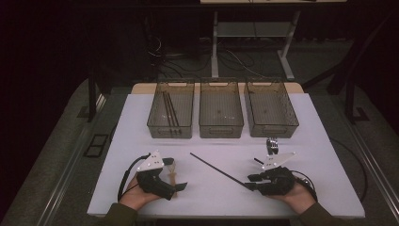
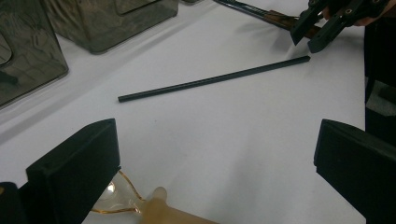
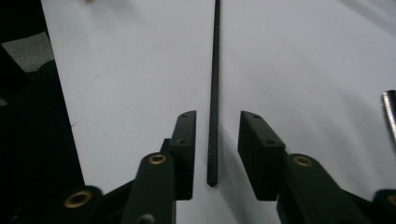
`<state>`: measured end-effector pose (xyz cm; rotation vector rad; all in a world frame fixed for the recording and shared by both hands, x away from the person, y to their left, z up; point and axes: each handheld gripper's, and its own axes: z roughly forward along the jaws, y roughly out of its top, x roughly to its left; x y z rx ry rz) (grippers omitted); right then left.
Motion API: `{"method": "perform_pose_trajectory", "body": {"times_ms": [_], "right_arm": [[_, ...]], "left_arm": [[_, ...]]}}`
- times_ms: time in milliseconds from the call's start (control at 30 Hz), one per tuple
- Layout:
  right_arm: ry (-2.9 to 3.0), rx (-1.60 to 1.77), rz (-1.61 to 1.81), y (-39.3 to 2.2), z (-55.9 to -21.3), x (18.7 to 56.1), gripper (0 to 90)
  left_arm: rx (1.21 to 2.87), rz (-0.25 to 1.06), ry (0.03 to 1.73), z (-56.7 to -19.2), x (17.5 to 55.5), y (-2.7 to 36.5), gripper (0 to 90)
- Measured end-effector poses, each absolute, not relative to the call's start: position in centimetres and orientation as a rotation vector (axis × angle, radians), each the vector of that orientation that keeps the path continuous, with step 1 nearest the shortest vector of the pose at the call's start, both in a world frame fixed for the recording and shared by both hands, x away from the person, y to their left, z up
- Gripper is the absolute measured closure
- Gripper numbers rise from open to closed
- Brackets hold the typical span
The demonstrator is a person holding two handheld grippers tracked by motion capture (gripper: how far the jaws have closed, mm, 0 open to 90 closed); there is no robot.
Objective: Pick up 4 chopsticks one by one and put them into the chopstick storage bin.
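The black rod point(image 1: 219, 171) lies flat on the white table point(image 1: 324, 188), running from the table's middle diagonally toward the near right corner. The right gripper point(image 1: 252, 181) sits low at the rod's near end; in the right gripper view the rod point(image 3: 214, 98) passes between the two jaws with a visible gap on either side, so the jaws are apart and not clamped, with neither pad pressing. The left gripper point(image 1: 181, 186) rests near the near left edge with its jaws spread wide over bare table, beside an amber spoon point(image 2: 140, 207), holding nothing. Three clear bins stand along the far edge; the left bin point(image 1: 171, 111) already contains similar dark rods. Probable faults: the rod is thin and lies flush on the surface, so jaws closing too high would pass over it, while jaws closing off-centre would roll it sideways. A grip at the extreme end leaves a long unsupported length, which may droop or pivot on lifting and strike a bin wall.
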<state>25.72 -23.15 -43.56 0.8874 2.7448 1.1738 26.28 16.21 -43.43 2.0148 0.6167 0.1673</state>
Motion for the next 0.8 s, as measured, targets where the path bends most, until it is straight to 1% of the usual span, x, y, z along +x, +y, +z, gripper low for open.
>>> {"method": "perform_pose_trajectory", "body": {"times_ms": [200,600,800], "right_arm": [[2.773,0.857,1.106,-22.59,-43.95,25.58,75.8],[2.764,0.802,1.024,-22.14,-44.38,25.38,83.6],[2.767,0.821,1.042,-22.31,-44.46,25.53,84.2]], "left_arm": [[2.015,0.168,0.612,-43.4,26.25,16.17,0.0],[2.02,0.166,0.609,-43.44,26.25,16.04,0.0],[2.023,0.165,0.608,-43.43,26.25,16.03,0.0]]}}
